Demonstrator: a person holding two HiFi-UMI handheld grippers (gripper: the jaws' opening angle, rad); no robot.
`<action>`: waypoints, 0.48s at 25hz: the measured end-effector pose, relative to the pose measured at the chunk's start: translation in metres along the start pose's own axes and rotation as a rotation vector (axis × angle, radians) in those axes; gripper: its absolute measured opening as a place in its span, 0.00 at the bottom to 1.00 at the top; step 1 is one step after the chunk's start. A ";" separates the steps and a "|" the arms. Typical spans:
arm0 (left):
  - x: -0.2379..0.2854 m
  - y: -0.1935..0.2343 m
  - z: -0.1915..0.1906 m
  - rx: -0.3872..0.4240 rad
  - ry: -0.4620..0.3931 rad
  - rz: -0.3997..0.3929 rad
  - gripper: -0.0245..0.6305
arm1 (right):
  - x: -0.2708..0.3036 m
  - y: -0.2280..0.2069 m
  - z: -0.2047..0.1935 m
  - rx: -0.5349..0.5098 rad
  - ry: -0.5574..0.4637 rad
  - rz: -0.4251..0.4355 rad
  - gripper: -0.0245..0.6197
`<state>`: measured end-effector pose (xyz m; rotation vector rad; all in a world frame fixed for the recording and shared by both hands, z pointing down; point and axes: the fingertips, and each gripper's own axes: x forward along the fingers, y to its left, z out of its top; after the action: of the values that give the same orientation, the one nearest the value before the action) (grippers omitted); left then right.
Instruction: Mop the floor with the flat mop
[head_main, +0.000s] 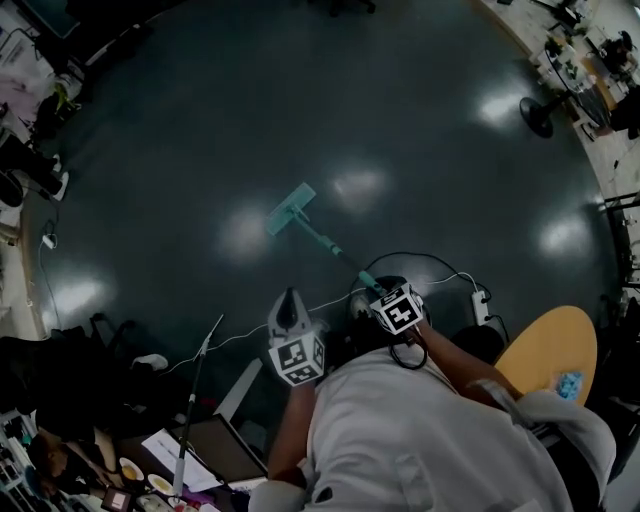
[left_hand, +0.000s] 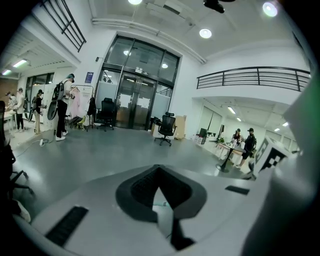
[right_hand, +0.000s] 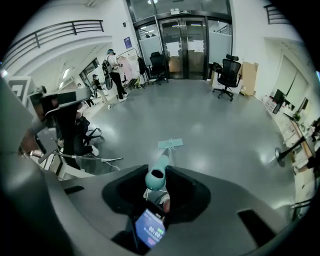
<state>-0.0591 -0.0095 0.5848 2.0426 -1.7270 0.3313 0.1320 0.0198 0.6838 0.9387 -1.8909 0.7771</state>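
Finishes as I see them from my station
floor (head_main: 400, 150): smooth, glossy, mirroring ceiling lights; flat mop (head_main: 291, 209): teal handle end smooth plastic by my reading, head matt; round tabletop (head_main: 540, 348): pale wood look, low sheen; person's top (head_main: 400, 440): grey matt cloth.

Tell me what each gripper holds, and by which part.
The right gripper is clamped on the flat mop at the teal top end of its handle. The left gripper holds nothing, jaws together.
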 end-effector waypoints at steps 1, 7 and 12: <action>0.001 0.005 -0.001 -0.004 0.002 0.013 0.04 | 0.011 0.000 0.014 -0.010 -0.010 -0.003 0.22; 0.014 0.034 -0.001 -0.056 0.007 0.102 0.04 | 0.107 -0.012 0.105 -0.055 -0.065 -0.039 0.21; 0.018 0.049 0.002 -0.081 0.001 0.155 0.04 | 0.171 -0.012 0.168 -0.051 -0.081 -0.051 0.21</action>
<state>-0.1040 -0.0319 0.5994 1.8570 -1.8722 0.3050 0.0132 -0.1719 0.7646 0.9959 -1.9394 0.6671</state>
